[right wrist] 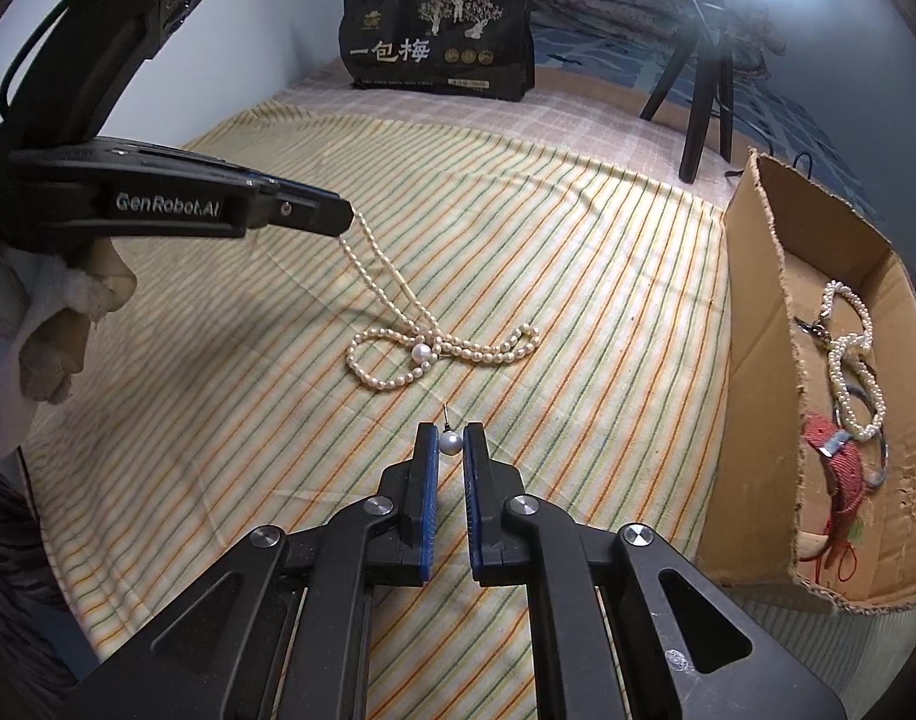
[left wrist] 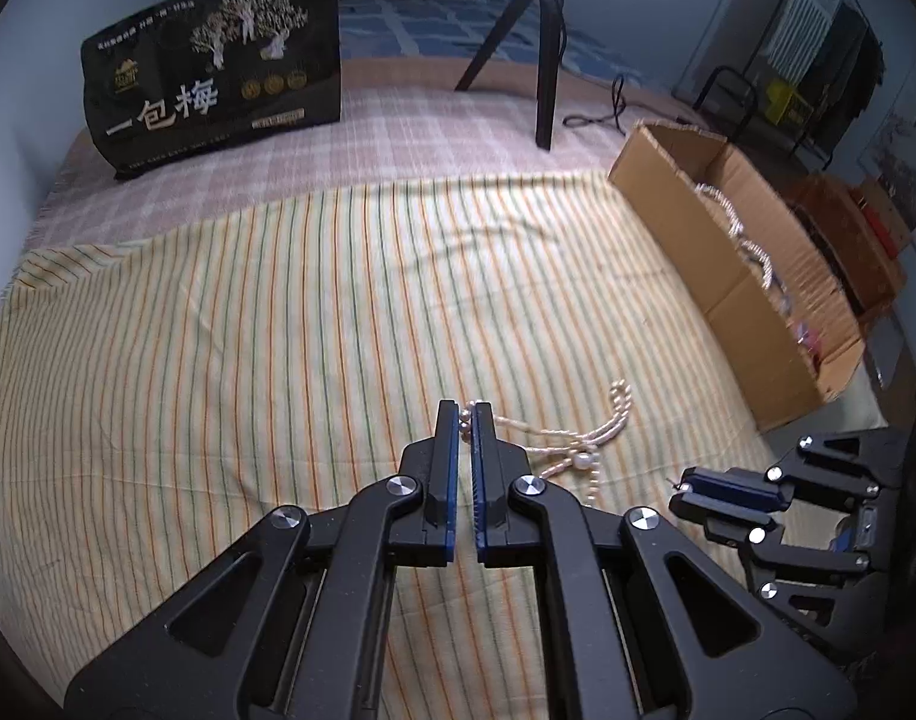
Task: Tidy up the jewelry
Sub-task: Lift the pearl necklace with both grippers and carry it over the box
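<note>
Across the bed (left wrist: 218,312) lies a yellow striped cloth (right wrist: 577,252), with a pink checked blanket beyond it. At the far left a black bag (left wrist: 218,72) with gold trees stands against the pale wall; further right are a black tripod (left wrist: 544,60) and, at the cloth's right edge, an open carton (right wrist: 757,360) holding beaded bracelets (right wrist: 850,360), metal rings and a red strap.

My left tool (left wrist: 465,414) is clamped on the pearl necklace (right wrist: 440,348). In the right wrist view its tip hangs above the cloth at the left, and two strands run from it down and to the right to the rest of the necklace, which lies on the cloth in two loops side by side, long axis left to right, with one large pearl where they cross.

My right tool (right wrist: 450,441) sits just nearer than those loops, apart from them. It is clamped on a pearl stud (right wrist: 450,443), whose thin post points up and away past the tips.
</note>
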The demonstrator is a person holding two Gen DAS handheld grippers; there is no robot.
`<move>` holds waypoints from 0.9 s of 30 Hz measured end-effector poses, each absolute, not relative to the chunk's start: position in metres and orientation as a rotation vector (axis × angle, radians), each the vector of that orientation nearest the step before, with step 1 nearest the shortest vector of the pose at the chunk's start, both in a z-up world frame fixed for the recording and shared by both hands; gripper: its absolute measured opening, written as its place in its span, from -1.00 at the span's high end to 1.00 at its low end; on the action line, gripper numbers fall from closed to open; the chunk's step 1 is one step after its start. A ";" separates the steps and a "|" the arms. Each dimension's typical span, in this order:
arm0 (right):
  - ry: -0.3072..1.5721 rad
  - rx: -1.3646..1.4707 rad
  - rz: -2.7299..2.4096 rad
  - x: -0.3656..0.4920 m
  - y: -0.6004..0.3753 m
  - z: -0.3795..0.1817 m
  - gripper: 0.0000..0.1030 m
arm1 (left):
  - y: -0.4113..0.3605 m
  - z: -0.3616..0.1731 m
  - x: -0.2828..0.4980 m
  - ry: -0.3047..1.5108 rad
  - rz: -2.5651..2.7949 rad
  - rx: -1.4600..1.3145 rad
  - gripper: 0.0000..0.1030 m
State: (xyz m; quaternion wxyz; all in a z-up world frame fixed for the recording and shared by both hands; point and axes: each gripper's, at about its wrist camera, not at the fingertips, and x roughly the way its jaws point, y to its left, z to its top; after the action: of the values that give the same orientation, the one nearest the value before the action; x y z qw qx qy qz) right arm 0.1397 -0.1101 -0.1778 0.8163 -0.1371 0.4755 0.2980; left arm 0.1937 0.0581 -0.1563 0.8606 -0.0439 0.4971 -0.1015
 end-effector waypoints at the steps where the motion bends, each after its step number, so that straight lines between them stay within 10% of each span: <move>1: 1.010 -0.289 0.636 0.139 -0.111 -0.176 0.87 | 0.058 -0.153 0.193 1.036 -0.219 -0.095 0.95; 27: 0.878 -0.203 0.624 0.133 -0.136 -0.117 0.87 | 0.071 -0.054 0.173 0.800 -0.286 -0.255 0.96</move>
State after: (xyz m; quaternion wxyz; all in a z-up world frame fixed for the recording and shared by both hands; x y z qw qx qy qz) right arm 0.1326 -0.1355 -0.1165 0.8534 -0.0964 0.4175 0.2968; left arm 0.1733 0.0708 -0.0545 0.9032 -0.1235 0.3870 -0.1382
